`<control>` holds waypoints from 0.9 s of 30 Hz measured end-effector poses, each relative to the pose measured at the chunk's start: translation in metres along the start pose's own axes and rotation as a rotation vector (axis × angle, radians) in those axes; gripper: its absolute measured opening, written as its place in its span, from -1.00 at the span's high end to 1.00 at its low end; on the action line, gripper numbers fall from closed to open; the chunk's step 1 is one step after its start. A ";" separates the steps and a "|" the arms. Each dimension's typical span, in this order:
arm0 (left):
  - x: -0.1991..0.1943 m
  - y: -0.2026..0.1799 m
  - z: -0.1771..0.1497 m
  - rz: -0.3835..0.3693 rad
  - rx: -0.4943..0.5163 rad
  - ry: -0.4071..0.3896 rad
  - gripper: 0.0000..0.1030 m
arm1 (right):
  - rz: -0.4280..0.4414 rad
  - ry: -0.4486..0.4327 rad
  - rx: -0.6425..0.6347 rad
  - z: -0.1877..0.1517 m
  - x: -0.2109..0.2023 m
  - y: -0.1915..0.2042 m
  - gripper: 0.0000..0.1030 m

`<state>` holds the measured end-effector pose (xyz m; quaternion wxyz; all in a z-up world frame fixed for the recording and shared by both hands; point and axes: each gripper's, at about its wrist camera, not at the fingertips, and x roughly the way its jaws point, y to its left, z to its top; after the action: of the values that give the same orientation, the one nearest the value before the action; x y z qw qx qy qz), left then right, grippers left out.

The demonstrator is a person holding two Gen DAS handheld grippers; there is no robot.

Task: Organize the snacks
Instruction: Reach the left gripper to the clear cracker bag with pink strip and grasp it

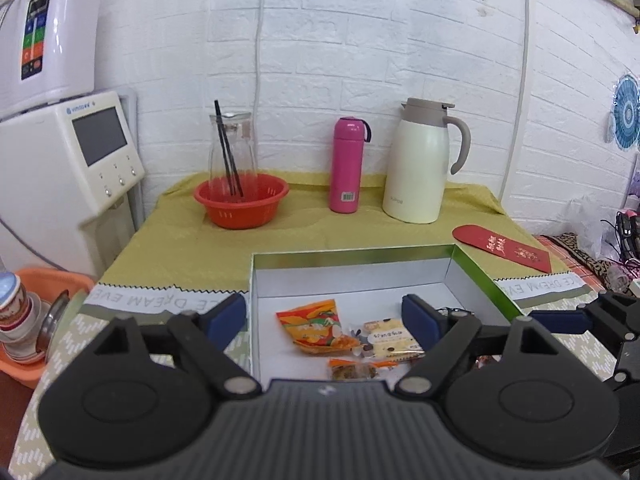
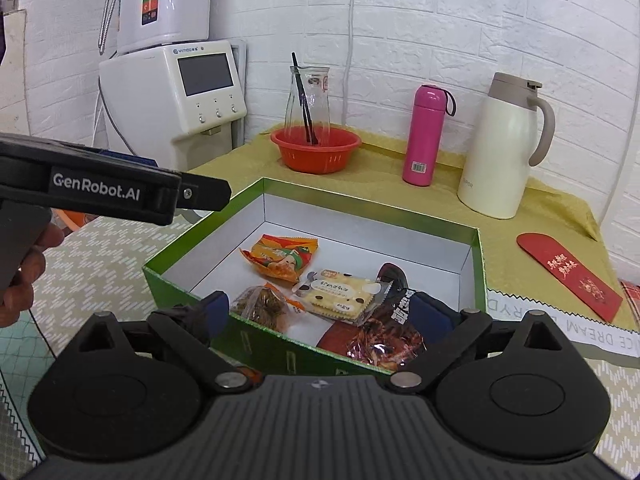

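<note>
At the left, the left gripper [image 1: 324, 314] stood wide open over the near part of the green box [image 1: 486, 276], its blue pads apart with nothing between them. Below it, on the box's white floor, lay the orange snack packet [image 1: 316, 328], the cracker packet [image 1: 390, 338] just beside it, and a small brown sweet [image 1: 354, 370] nearer the front wall.

To the right, the right gripper [image 2: 322, 314] was also spread wide and empty, hanging over the near wall of the box. Beneath it the dark red packet [image 2: 380, 340] leaned against the cracker packet and seemed to ride up toward the rim, though its far end was hidden by a pad.

All the snacks in view appeared to be in the box, so the step in hand looked like clearing away after a release. To do that well, both grippers should rise straight and keep their pads off the box wall, so the leaning packet was not dragged out.
</note>
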<state>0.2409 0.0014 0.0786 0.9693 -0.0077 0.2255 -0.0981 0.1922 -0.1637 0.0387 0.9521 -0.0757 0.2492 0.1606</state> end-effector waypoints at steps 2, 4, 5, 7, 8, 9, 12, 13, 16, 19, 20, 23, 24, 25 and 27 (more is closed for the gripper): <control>-0.016 -0.001 -0.004 -0.002 -0.008 -0.023 -0.82 | -0.005 -0.001 0.004 -0.006 -0.016 0.003 -1.00; -0.033 -0.003 -0.009 -0.005 -0.010 -0.040 -0.82 | -0.002 -0.007 0.010 -0.013 -0.032 0.007 -1.00; -0.039 -0.003 -0.012 -0.014 -0.009 -0.040 -0.82 | -0.003 -0.005 0.012 -0.018 -0.040 0.009 -1.00; -0.054 -0.001 -0.019 -0.034 -0.019 -0.039 -0.82 | 0.002 -0.001 0.023 -0.029 -0.056 0.013 -1.00; -0.061 0.001 -0.023 -0.044 -0.025 -0.040 -0.81 | 0.007 0.000 0.030 -0.035 -0.063 0.015 -1.00; -0.070 0.002 -0.029 -0.055 -0.022 -0.042 -0.81 | 0.014 -0.001 0.037 -0.042 -0.070 0.018 -1.00; -0.092 0.007 -0.048 -0.062 -0.026 -0.054 -0.81 | 0.044 0.010 0.072 -0.063 -0.086 0.023 -1.00; -0.098 0.009 -0.054 -0.064 -0.034 -0.055 -0.81 | 0.057 0.024 0.084 -0.070 -0.089 0.025 -1.00; -0.114 0.014 -0.078 -0.078 -0.046 -0.041 -0.81 | 0.093 0.051 0.111 -0.090 -0.095 0.031 -1.00; -0.125 0.016 -0.104 -0.087 -0.031 -0.010 -0.81 | 0.110 0.070 0.130 -0.109 -0.099 0.036 -1.00; -0.127 0.016 -0.112 -0.092 -0.023 -0.001 -0.81 | 0.116 0.075 0.132 -0.112 -0.099 0.037 -1.00; -0.129 0.018 -0.134 -0.138 -0.024 0.041 -0.81 | 0.126 0.082 0.145 -0.123 -0.102 0.040 -1.00; -0.126 0.020 -0.140 -0.161 -0.031 0.064 -0.81 | 0.129 0.087 0.155 -0.125 -0.103 0.039 -1.00; -0.123 0.021 -0.144 -0.182 -0.038 0.090 -0.82 | 0.134 0.093 0.163 -0.128 -0.104 0.038 -1.00; -0.114 0.019 -0.152 -0.218 -0.041 0.132 -0.81 | 0.139 0.102 0.176 -0.134 -0.108 0.036 -1.00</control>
<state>0.0775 0.0469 -0.0098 0.9355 -0.0456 0.2886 -0.1986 0.0304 -0.1895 -0.0259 0.9276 0.0175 0.3152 0.1998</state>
